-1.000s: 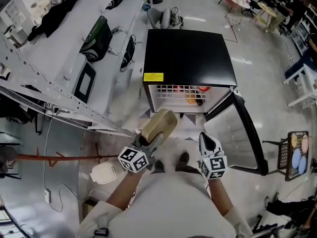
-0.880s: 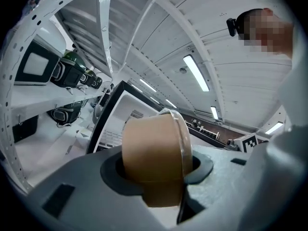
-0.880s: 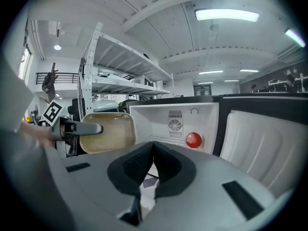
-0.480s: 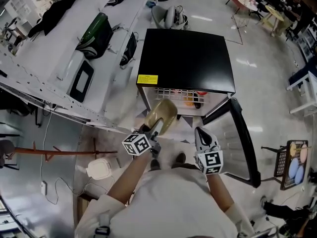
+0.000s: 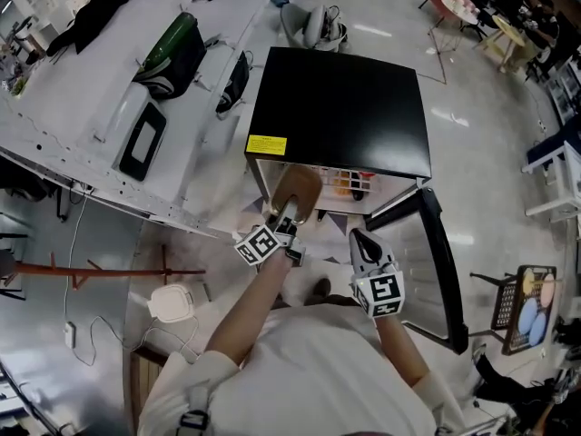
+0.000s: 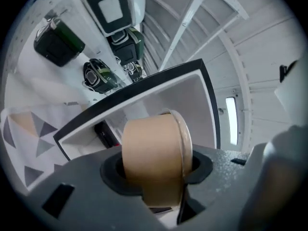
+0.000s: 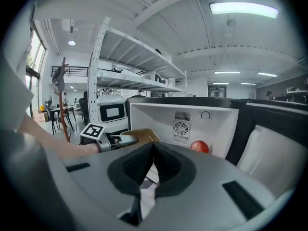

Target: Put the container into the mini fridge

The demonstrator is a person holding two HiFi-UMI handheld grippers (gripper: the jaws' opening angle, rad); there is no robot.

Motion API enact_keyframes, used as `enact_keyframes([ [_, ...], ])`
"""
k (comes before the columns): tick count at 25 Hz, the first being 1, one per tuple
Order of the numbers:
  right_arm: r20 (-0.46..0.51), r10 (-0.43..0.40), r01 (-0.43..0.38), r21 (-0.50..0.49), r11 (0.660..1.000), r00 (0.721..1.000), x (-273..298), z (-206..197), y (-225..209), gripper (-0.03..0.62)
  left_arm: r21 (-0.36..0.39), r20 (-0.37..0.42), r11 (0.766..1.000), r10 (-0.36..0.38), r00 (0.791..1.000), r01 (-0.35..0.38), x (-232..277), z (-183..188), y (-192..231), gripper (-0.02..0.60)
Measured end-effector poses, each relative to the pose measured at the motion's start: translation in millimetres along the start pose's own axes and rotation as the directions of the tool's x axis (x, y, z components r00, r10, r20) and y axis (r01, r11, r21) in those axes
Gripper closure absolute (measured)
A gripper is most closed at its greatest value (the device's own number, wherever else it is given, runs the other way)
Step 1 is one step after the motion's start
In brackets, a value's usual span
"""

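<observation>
The container (image 5: pixel 296 192), a round brown paper tub with a lid, lies on its side in my left gripper (image 5: pixel 290 211), which is shut on it. It hangs just in front of the open black mini fridge (image 5: pixel 336 107). In the left gripper view the container (image 6: pixel 151 148) fills the gap between the jaws, and the white fridge interior (image 6: pixel 187 100) lies straight behind it. My right gripper (image 5: pixel 357 238) is shut on nothing, to the right of the left one and near the open door (image 5: pixel 438 263). The right gripper view shows the left gripper (image 7: pixel 118 139) with the container (image 7: pixel 143 135).
Inside the fridge are a wire shelf (image 5: pixel 349 178), a red item (image 7: pixel 199 147) and a dark bottle (image 6: pixel 107 134). A long white workbench (image 5: pixel 100 107) with a green bag (image 5: pixel 171 54) runs along the left. A white round object (image 5: pixel 171 302) lies on the floor.
My left gripper has carried the container forward and lower to the fridge opening, rolling it onto its side. The right gripper has moved forward a little.
</observation>
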State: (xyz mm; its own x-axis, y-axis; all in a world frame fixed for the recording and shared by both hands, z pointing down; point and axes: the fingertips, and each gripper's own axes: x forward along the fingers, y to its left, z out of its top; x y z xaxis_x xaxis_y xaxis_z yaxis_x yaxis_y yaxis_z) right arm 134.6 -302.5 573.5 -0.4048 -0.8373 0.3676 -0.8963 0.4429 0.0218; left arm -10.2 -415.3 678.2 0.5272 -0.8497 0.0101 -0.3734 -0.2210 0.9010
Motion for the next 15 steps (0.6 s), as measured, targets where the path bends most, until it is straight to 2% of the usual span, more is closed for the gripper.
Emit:
enact_keyframes([
  [3, -0.007, 0.009, -0.009, -0.012, 1.0, 1.0, 1.3, 0.3, 0.5, 0.588, -0.131, 0.071, 0.991, -0.028, 0.997, 0.037, 12.1, 1.1, 4.8, 0.4],
  [7, -0.017, 0.013, -0.013, -0.021, 1.0, 1.0, 1.7, -0.5, 0.5, 0.588, -0.279, 0.124, 0.959, -0.017, 0.992, 0.051, 28.4, -7.0, 20.5, 0.4],
  [11, -0.02, 0.016, -0.016, -0.019, 1.0, 1.0, 0.5, 0.8, -1.3, 0.588, -0.334, 0.152, 0.941, 0.001, 0.988, 0.051, 40.2, -17.9, 35.9, 0.4],
  [15, -0.04, 0.006, -0.007, -0.024, 1.0, 0.999, -3.1, -3.0, -5.8, 0.588, -0.362, 0.183, 0.929, -0.017, 0.983, 0.083, 51.7, -22.5, 41.5, 0.4],
])
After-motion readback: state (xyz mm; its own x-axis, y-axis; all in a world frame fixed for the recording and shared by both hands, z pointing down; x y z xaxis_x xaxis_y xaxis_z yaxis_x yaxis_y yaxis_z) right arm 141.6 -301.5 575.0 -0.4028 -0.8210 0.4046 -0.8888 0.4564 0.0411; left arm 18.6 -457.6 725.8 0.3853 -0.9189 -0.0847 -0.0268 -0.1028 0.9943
